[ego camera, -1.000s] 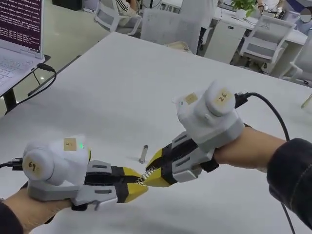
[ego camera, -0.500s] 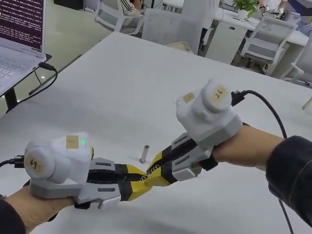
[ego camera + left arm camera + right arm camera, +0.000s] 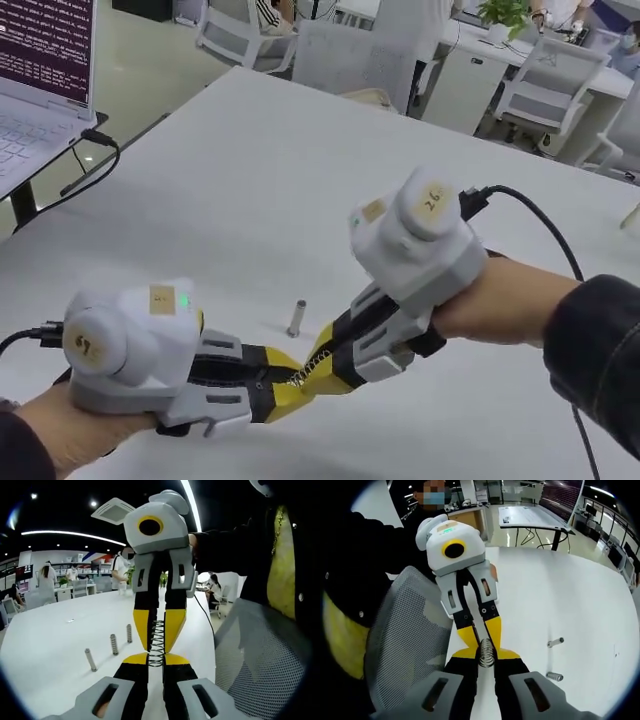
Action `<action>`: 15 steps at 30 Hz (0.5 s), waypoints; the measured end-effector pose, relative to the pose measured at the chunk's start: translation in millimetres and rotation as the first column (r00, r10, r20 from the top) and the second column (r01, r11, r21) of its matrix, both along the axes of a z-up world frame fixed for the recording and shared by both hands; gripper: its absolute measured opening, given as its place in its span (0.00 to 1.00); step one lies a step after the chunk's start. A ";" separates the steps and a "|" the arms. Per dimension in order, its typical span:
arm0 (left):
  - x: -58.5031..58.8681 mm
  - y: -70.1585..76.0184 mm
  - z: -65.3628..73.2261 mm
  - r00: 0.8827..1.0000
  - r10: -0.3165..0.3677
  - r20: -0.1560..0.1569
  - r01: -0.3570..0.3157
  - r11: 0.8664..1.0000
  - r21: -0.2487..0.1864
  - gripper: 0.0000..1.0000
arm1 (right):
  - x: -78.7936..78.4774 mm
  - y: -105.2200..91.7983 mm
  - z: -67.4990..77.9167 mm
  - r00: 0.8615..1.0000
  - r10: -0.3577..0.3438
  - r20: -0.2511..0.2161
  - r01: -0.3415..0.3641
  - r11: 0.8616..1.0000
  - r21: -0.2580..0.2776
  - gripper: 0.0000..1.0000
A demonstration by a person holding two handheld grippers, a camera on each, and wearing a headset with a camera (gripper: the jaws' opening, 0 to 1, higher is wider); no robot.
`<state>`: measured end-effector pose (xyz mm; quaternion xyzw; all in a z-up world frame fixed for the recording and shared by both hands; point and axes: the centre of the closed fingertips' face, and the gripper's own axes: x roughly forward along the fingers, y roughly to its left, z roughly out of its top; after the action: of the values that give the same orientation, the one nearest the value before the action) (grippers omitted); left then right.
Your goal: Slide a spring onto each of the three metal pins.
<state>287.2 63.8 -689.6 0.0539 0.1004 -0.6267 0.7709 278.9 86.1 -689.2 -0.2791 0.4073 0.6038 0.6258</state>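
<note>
Head view, from the left: a laptop (image 3: 40,60) stands open at the far edge, with a black cable (image 3: 95,150) running from it. Low over the white worktop (image 3: 250,160) the left gripper (image 3: 288,388) points to the right. Its yellow-tipped jaws are drawn in on the lower end of a spring (image 3: 305,368). Just behind the tips a bare pin (image 3: 296,317) stands upright on the worktop, apart from both grippers. The right gripper (image 3: 318,362) reaches down and left from a hand in a dark sleeve (image 3: 600,340). Its jaws are nipped on the upper part of the same spring, so the spring is held off the worktop between the two sets of tips.

Left gripper view: the bare pin (image 3: 90,660) stands leftmost, then a second pin (image 3: 114,644) and a third pin (image 3: 129,633), each wearing a coil, in a row leading away. To their right the left gripper (image 3: 156,660) has its jaws almost together, with the foot of the spring (image 3: 156,640) between them. The right gripper (image 3: 156,630) comes in from above, its jaws touching the spring on both sides. A mesh chair back (image 3: 255,655) is at the right.

Right gripper view: the chair back (image 3: 405,640) is at the left. The right gripper (image 3: 487,656) pinches the spring (image 3: 487,652), seen end-on as a ring, and the left gripper (image 3: 482,635) meets it tip to tip. Further right one pin (image 3: 555,642) and another pin (image 3: 554,676) are on the worktop, well apart from the jaws and too small to tell whether they carry coils.
</note>
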 end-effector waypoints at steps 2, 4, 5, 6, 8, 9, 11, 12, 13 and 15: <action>-0.8 -1.4 -0.5 1.000 -0.001 0.000 0.001 1.000 -0.001 0.02 | -0.4 -1.0 -0.2 1.000 0.004 0.000 -0.004 1.000 -0.012 0.09; -0.7 -3.1 -0.7 1.000 0.001 0.006 -0.001 1.000 -0.002 0.02 | -0.1 -2.5 -0.2 1.000 0.007 -0.001 -0.007 1.000 -0.028 0.08; -0.2 -3.7 -0.6 1.000 0.004 0.011 -0.004 1.000 -0.003 0.03 | 0.6 -3.0 0.0 1.000 0.010 0.001 -0.010 0.999 -0.034 0.08; 0.3 -4.0 -0.5 1.000 0.007 0.011 -0.007 1.000 -0.005 0.03 | 0.8 -3.2 0.1 1.000 0.011 0.003 -0.011 0.999 -0.036 0.08; 1.1 -4.4 -0.5 1.000 0.013 0.003 -0.013 1.000 -0.008 0.03 | 1.3 -3.5 0.0 1.000 0.014 0.003 -0.014 0.999 -0.048 0.08; 2.0 -4.2 -0.6 1.000 0.015 0.006 -0.015 1.000 -0.009 0.03 | 2.1 -3.0 0.5 1.000 0.018 0.009 -0.017 0.999 -0.051 0.08; 2.9 -3.9 -0.5 1.000 0.016 0.008 -0.016 1.000 -0.011 0.03 | 2.7 -2.3 1.1 1.000 0.022 0.010 -0.021 0.998 -0.057 0.08; 3.3 -3.6 -0.3 1.000 0.018 0.010 -0.018 1.000 -0.013 0.03 | 2.9 -2.0 1.5 1.000 0.023 0.012 -0.023 0.998 -0.058 0.08; 3.4 -3.4 0.3 1.000 0.019 0.009 -0.018 1.000 -0.018 0.03 | 3.3 -1.0 2.2 1.000 0.023 0.011 -0.023 0.998 -0.056 0.08; 4.1 -3.0 0.6 1.000 0.022 0.011 -0.022 1.000 -0.023 0.03 | 3.8 -0.2 2.6 1.000 0.025 0.014 -0.025 0.998 -0.060 0.08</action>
<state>291.2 60.8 -689.0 0.0474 0.0897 -0.6191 0.7787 282.7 85.9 -686.6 -0.3071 0.4170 0.5972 0.6125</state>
